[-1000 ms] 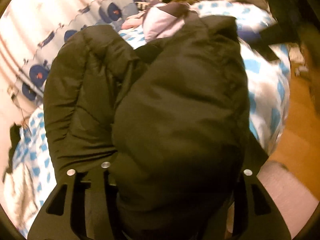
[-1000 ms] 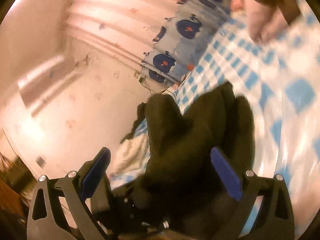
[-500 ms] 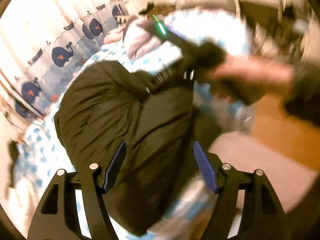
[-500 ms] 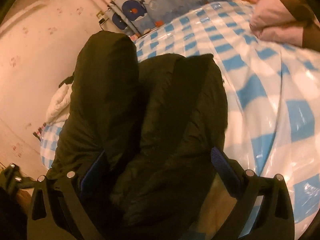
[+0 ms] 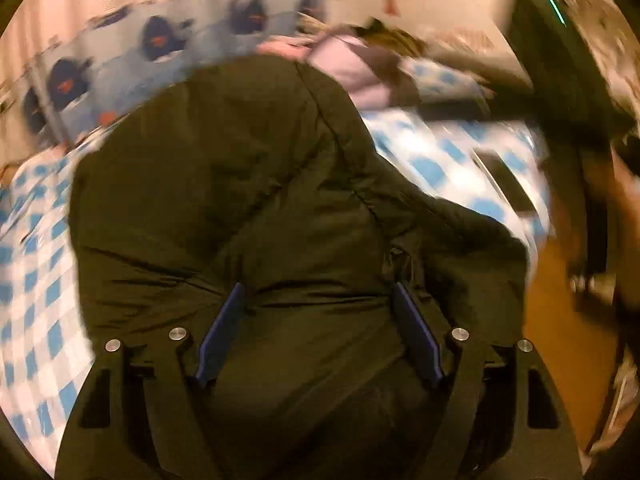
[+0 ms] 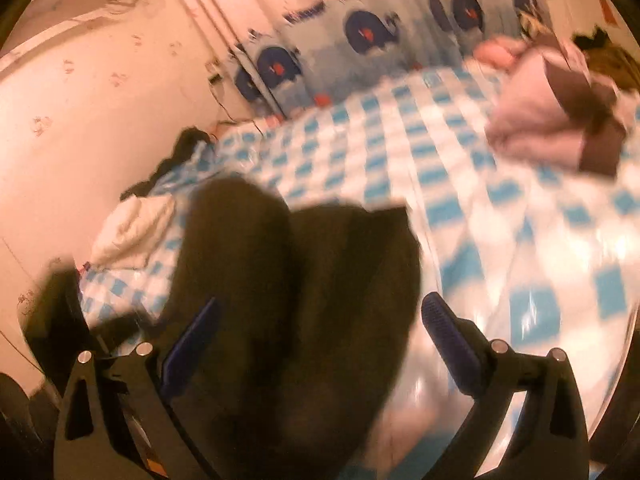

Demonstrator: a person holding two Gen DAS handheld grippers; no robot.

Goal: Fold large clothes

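A bulky dark olive padded jacket [image 5: 280, 200] lies bunched on a bed with a blue-and-white checked cover [image 5: 36, 272]. My left gripper [image 5: 318, 332] hovers over its near edge, jaws wide apart, with the fabric bulging between the blue pads. In the right wrist view the same jacket [image 6: 304, 280] lies on the checked cover [image 6: 500, 216], folded into thick lobes. My right gripper [image 6: 320, 336] is open with the jacket's near end between its fingers; whether the pads touch it is unclear. Both views are motion blurred.
A folded pink and brown garment [image 6: 548, 120] lies at the far side of the bed, also in the left view [image 5: 360, 68]. A whale-print curtain [image 6: 360, 36] hangs behind. A white cloth [image 6: 132, 232] sits at the bed's left edge. Wooden floor [image 5: 560, 320] lies right.
My left gripper has opened and let go of the jacket, then moved closer over it. The right gripper has stayed open and drawn back a little; the jacket now rests on the bed.
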